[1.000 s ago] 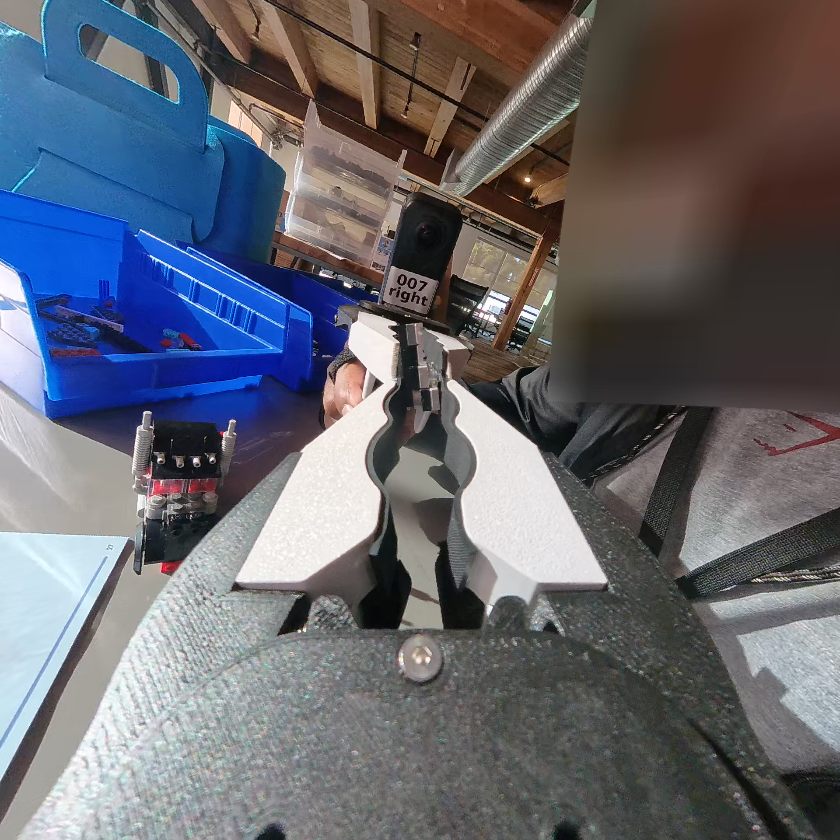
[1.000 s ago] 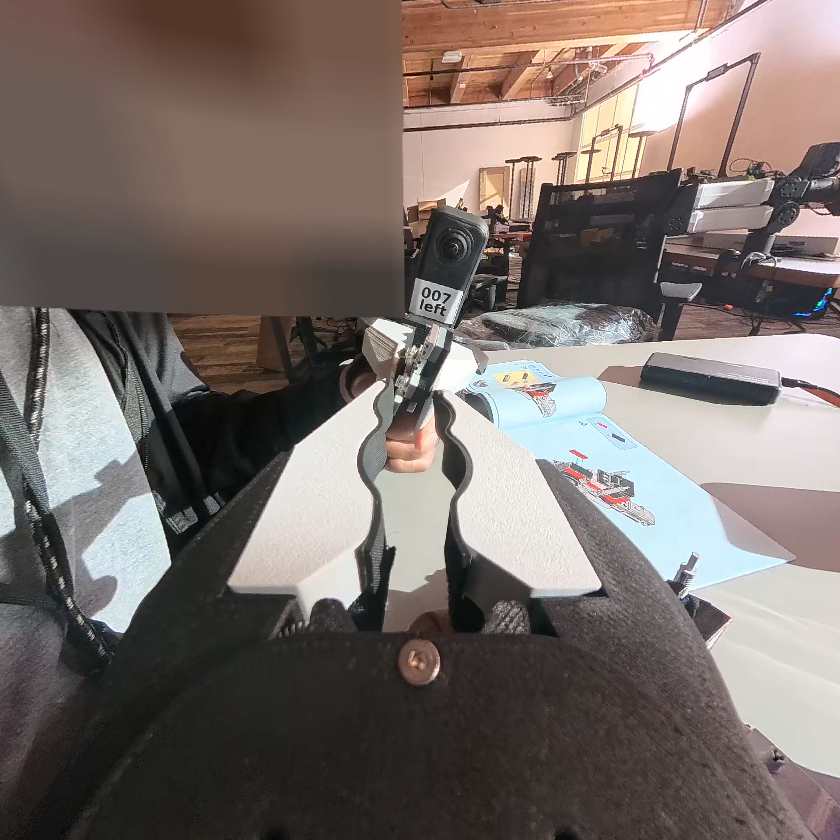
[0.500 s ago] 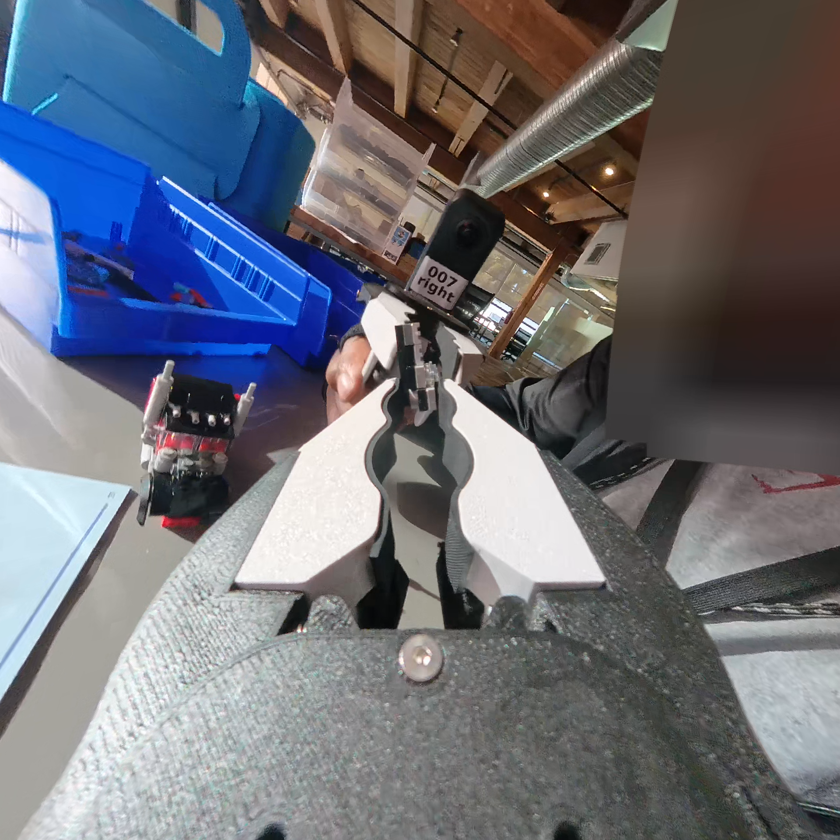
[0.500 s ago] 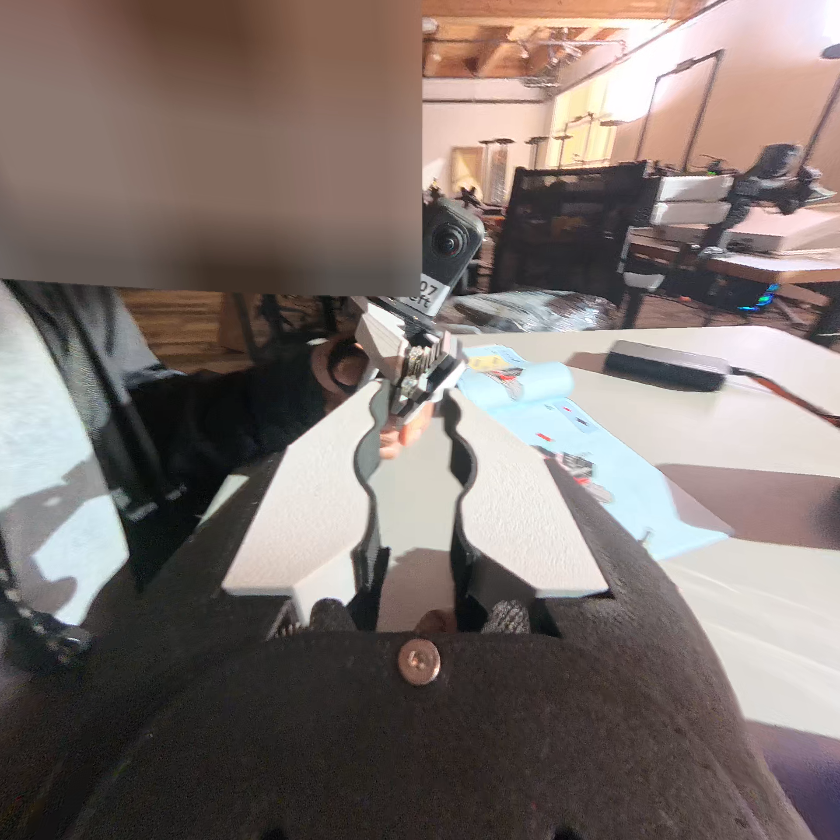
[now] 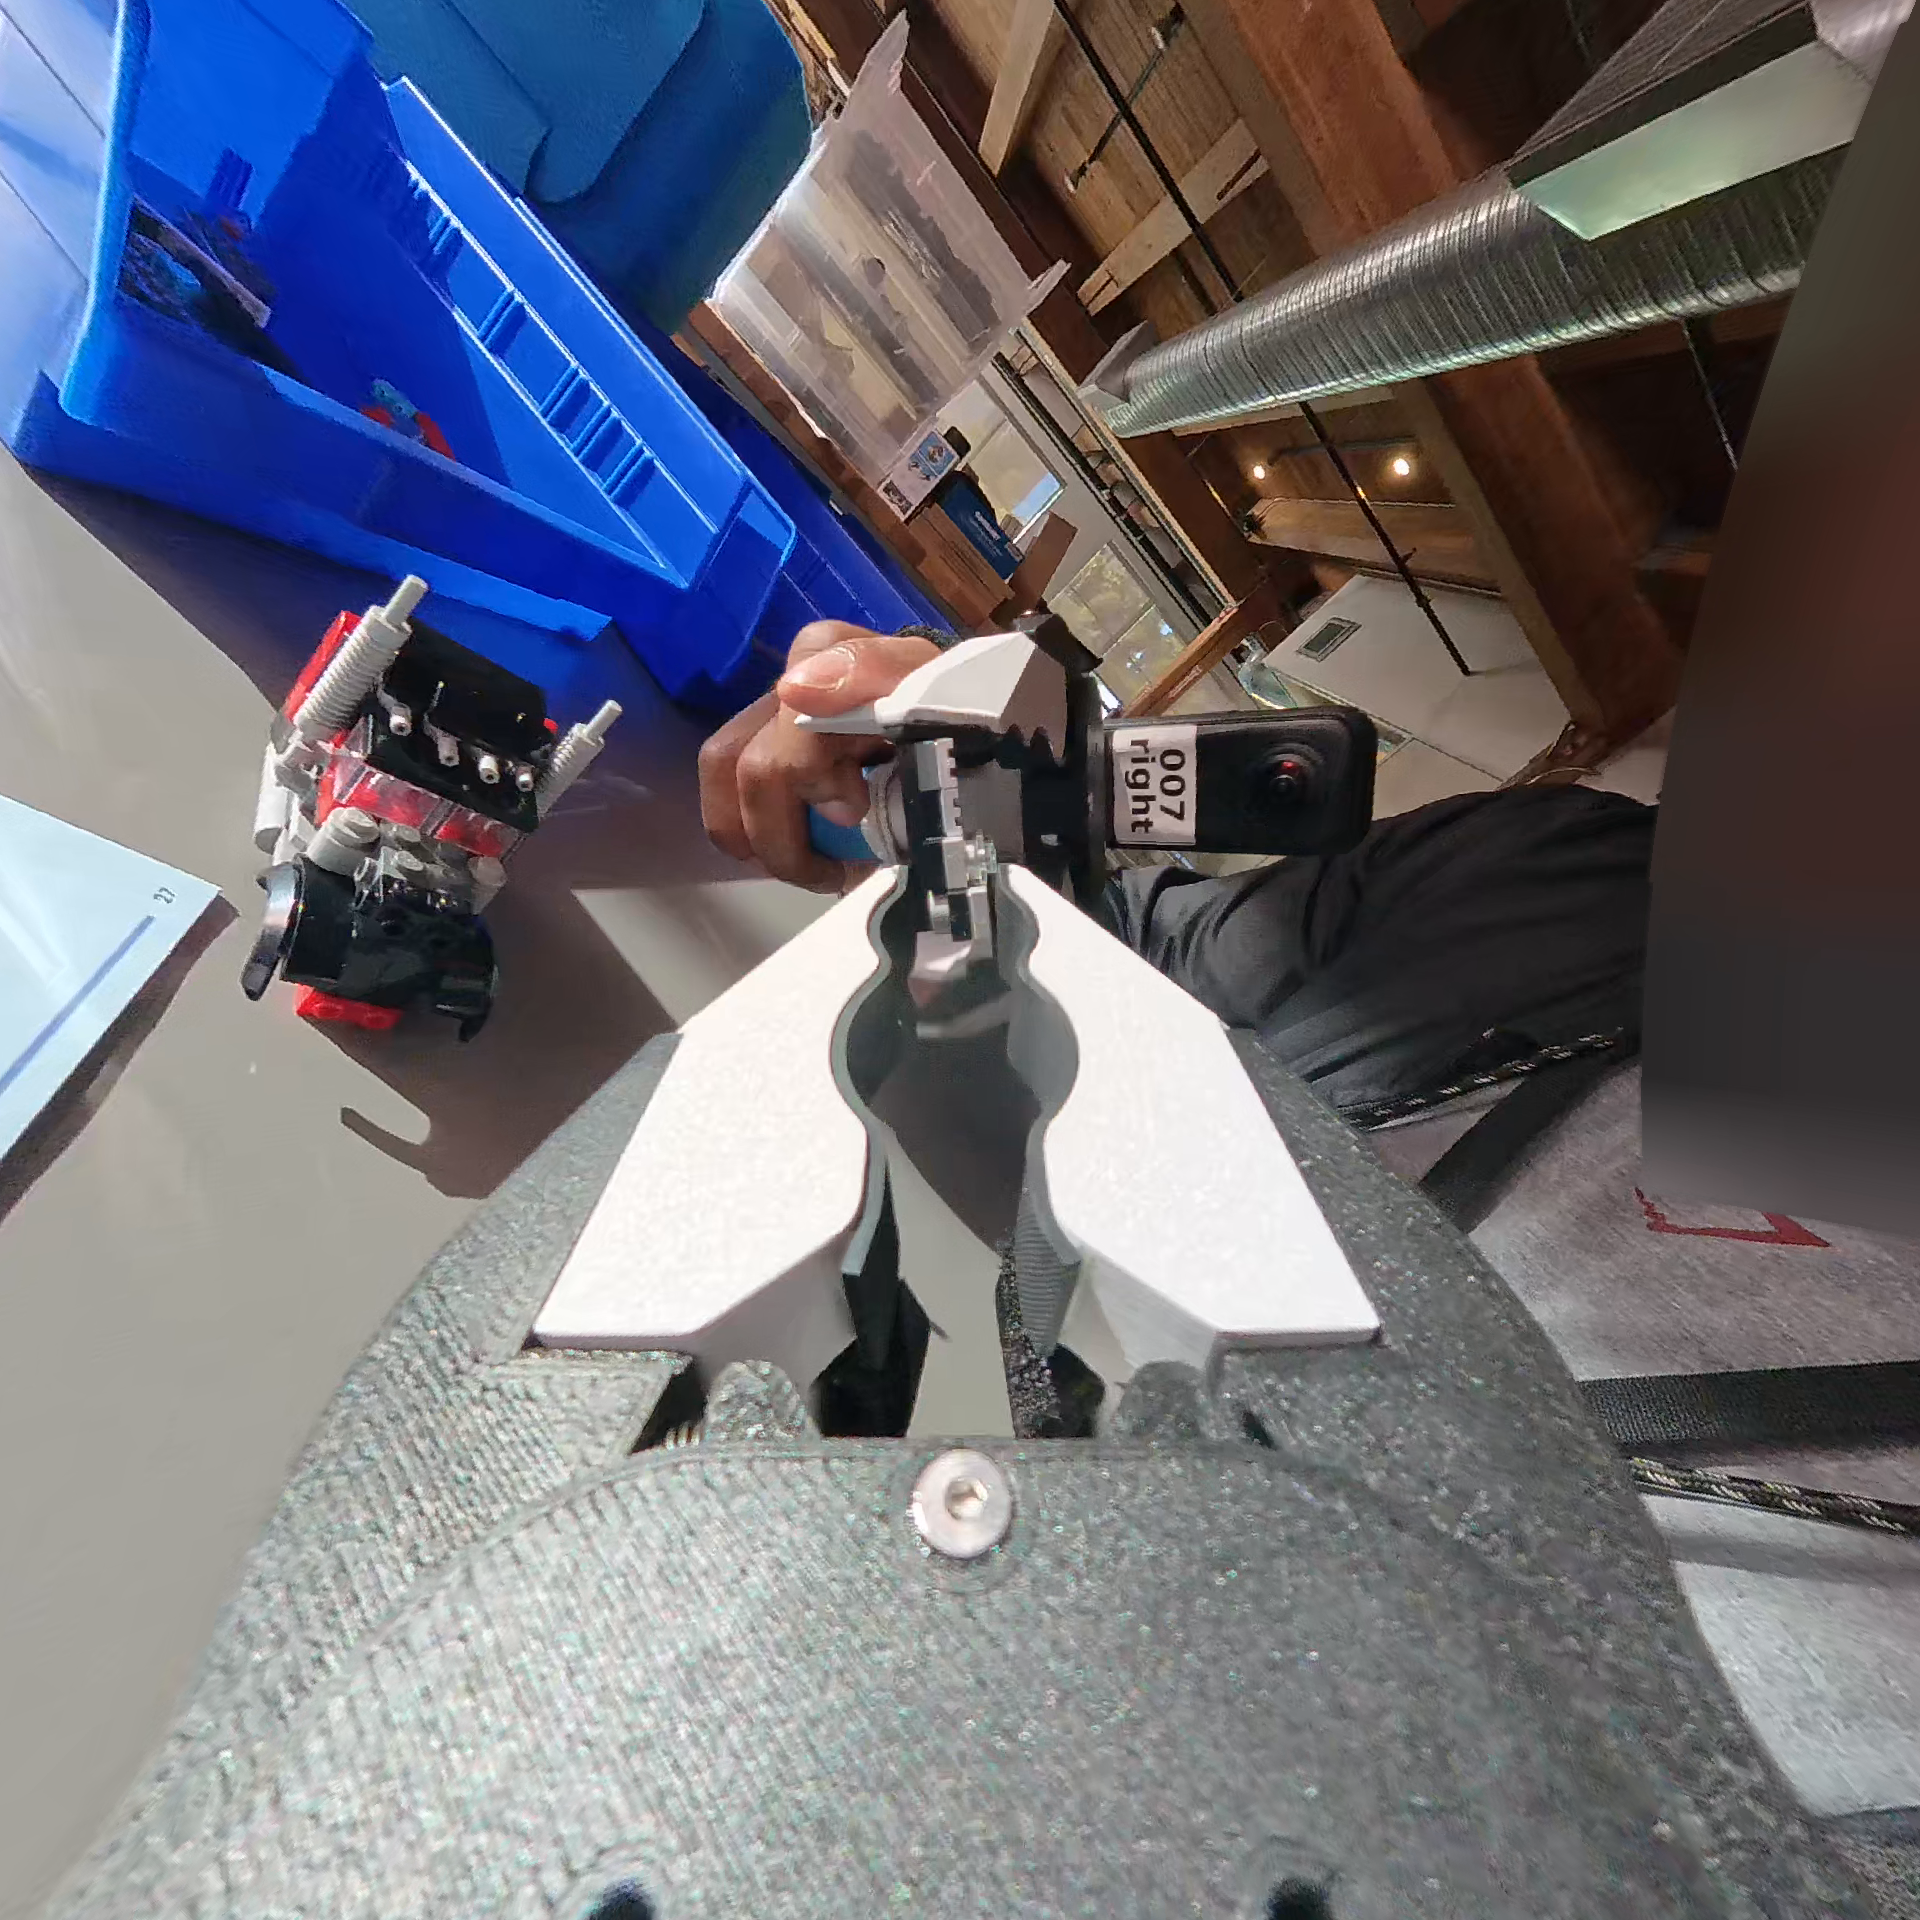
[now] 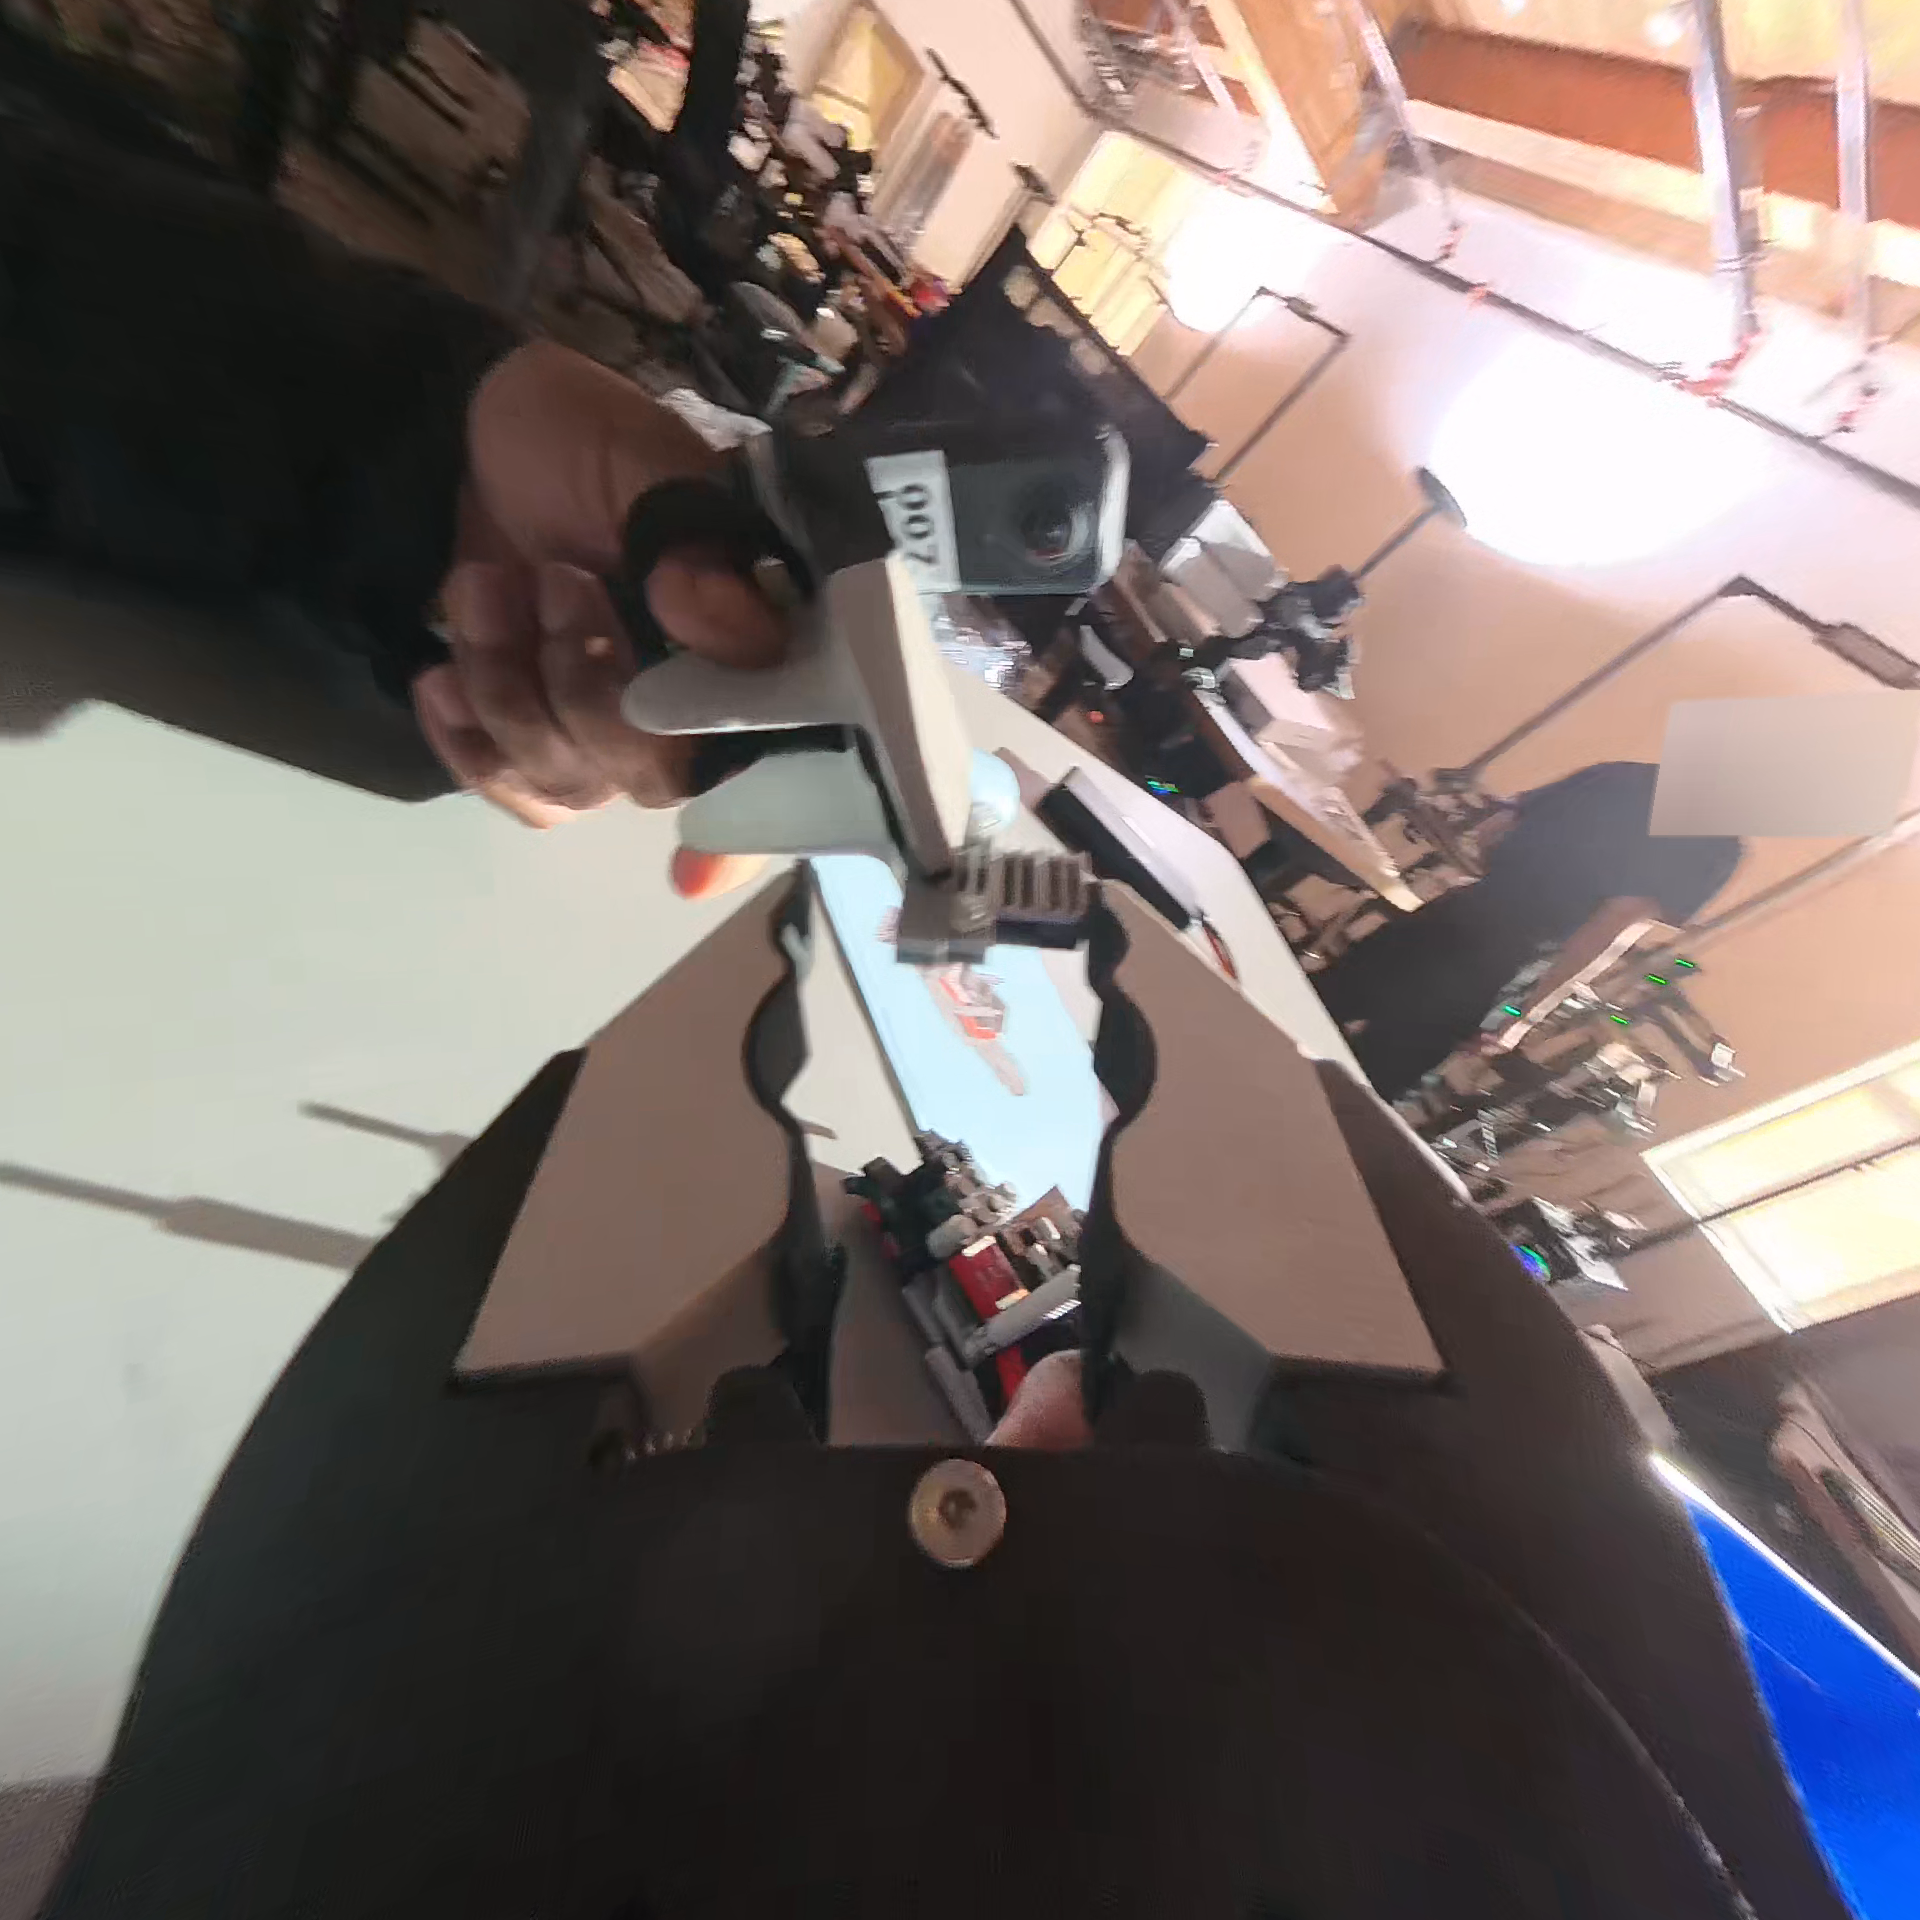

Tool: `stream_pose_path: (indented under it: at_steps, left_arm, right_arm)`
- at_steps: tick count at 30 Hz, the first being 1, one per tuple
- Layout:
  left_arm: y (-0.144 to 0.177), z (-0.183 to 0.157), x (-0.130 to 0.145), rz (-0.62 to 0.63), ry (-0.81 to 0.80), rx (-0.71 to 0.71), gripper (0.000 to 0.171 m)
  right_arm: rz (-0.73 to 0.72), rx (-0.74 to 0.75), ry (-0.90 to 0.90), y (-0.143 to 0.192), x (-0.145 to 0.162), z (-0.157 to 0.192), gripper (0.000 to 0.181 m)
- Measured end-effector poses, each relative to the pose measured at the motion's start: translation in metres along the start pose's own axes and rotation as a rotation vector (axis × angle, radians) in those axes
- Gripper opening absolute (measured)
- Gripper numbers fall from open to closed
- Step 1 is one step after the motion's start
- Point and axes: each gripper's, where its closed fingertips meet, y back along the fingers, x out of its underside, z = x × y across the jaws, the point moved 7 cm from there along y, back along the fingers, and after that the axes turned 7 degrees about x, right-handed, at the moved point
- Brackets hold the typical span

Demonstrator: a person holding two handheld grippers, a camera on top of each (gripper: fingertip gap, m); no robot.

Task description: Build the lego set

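My left gripper (image 5: 951,899) is shut on a small grey lego assembly (image 5: 948,831) and holds it above the table. My right gripper (image 6: 945,914) faces it, rolled a quarter turn, with its jaws spread wider than the grey grille piece (image 6: 1023,885) between them. The grille sits against the right finger (image 6: 1117,997), with a gap on the left side. The right gripper also shows in the left wrist view (image 5: 914,758). The half-built red, black and grey truck (image 5: 390,831) stands on the table, and shows low between my right fingers (image 6: 966,1247).
Blue parts bins (image 5: 468,343) stand behind the truck. The light blue instruction booklet (image 5: 62,935) lies left of it, and also shows in the right wrist view (image 6: 935,1049). A black flat device (image 6: 1122,847) lies on the table. A person sits far back (image 6: 1558,935).
Both grippers rolled and tilted, so both views turned. The right gripper's jaws have spread apart from their earlier tight grip. The left gripper stays shut on the assembly.
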Motion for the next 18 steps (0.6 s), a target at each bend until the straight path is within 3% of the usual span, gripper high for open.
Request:
stream_pose_path:
  at_steps: [2,8,18]
  left_arm:
    - [-0.0009,0.0024,0.0008,0.000,0.011,-0.007,0.014]
    - [0.0021,0.0028,-0.0014,-0.024,0.018,-0.007,0.029]
    - [-0.0017,-0.0017,-0.0002,-0.027,0.012,0.052,0.015]
  right_arm:
    - [-0.002,0.037,-0.010,0.0010,0.0011,-0.0045,0.037]
    - [-0.011,0.074,-0.037,0.0043,0.0010,-0.0098,0.036]
    - [-0.065,0.105,0.012,0.0077,-0.0055,-0.0056,0.037]
